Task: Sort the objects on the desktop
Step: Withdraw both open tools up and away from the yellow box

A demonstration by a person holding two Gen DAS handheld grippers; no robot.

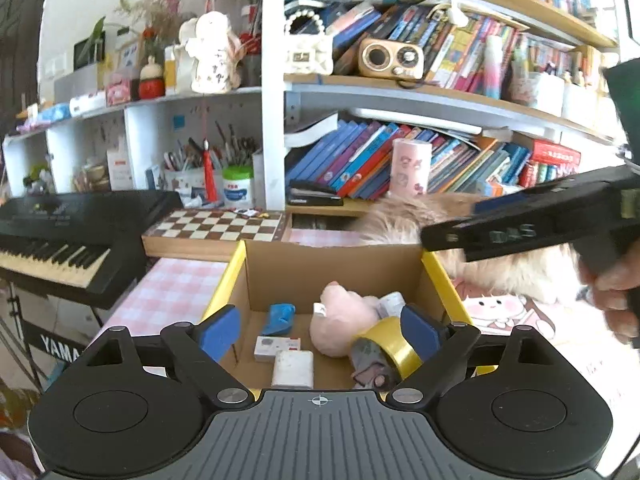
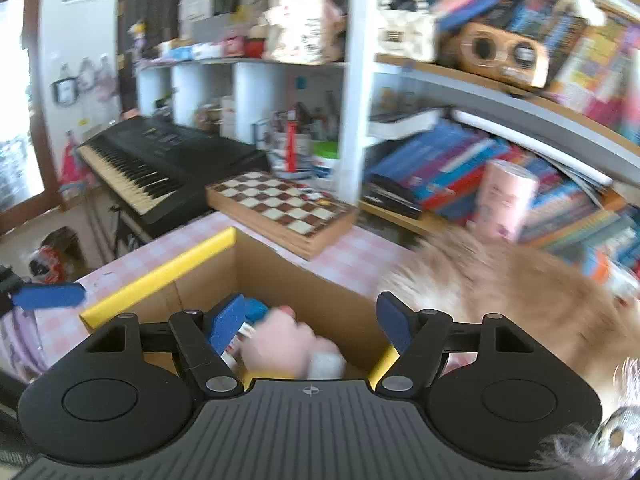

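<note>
A cardboard box with yellow rims stands on the pink checked table. Inside lie a pink plush toy, a crumpled blue item, a small white card box, a white block and a yellow tape roll on a grey scrap. My left gripper hovers open over the box, the roll just beside its right pad and not clamped. My right gripper is open above the same box, empty, with the plush blurred below. A hand holds it at the right.
A chessboard lies behind the box, and a black keyboard stands to the left. A tan furry mass fills the table to the right of the box. Crowded bookshelves rise behind.
</note>
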